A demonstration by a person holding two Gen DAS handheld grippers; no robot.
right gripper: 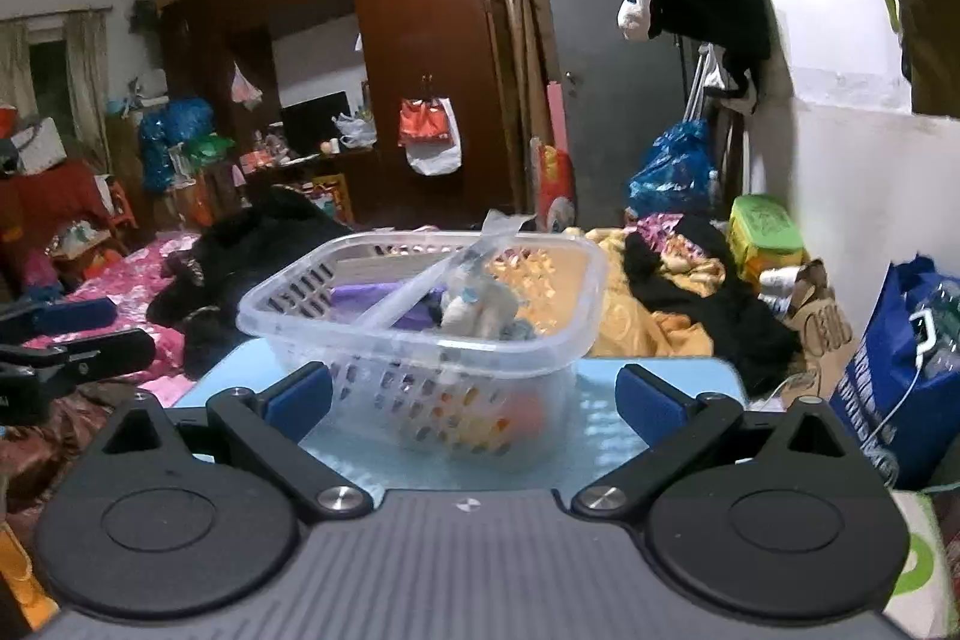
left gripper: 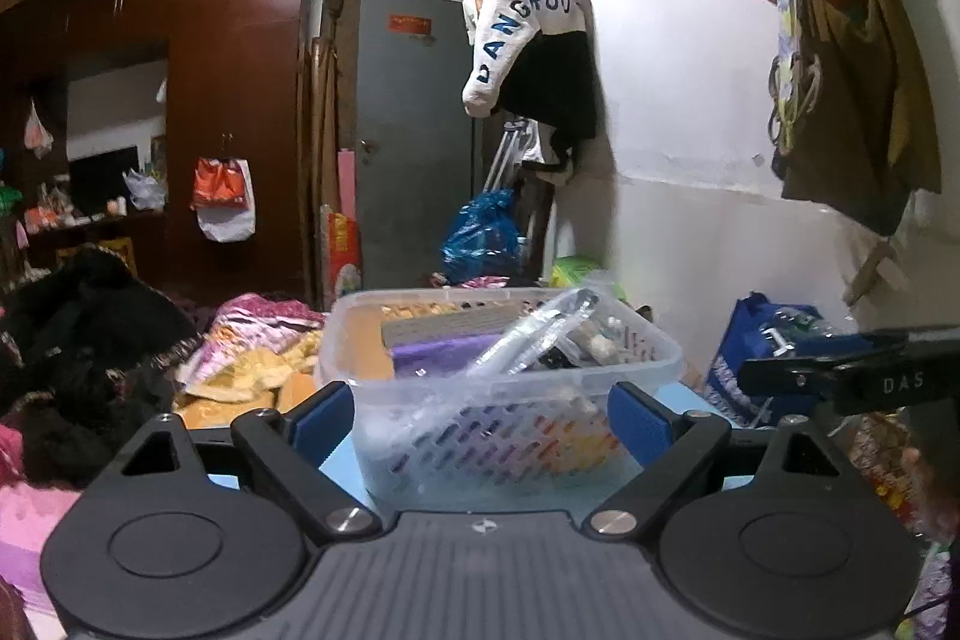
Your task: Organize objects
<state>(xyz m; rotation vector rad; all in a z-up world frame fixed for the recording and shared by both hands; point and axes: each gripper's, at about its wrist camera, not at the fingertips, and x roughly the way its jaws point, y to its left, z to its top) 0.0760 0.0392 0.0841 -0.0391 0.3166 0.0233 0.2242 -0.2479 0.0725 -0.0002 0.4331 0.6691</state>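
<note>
Left wrist view: the left gripper [left gripper: 480, 421] has its fingers spread wide, holding nothing. A clear basket [left gripper: 501, 370] sits on the blue table [left gripper: 342, 451] straight ahead, between the two fingertips and just beyond them (full of small items, among them a clear packet [left gripper: 528, 340]). The right gripper [left gripper: 840, 379] shows off to the right.

Right wrist view: the right gripper [right gripper: 474, 394] is likewise spread and empty. The basket [right gripper: 420, 334] stands ahead between its fingers, nearer the left one. The left gripper [right gripper: 72, 334] shows at far left.
</note>
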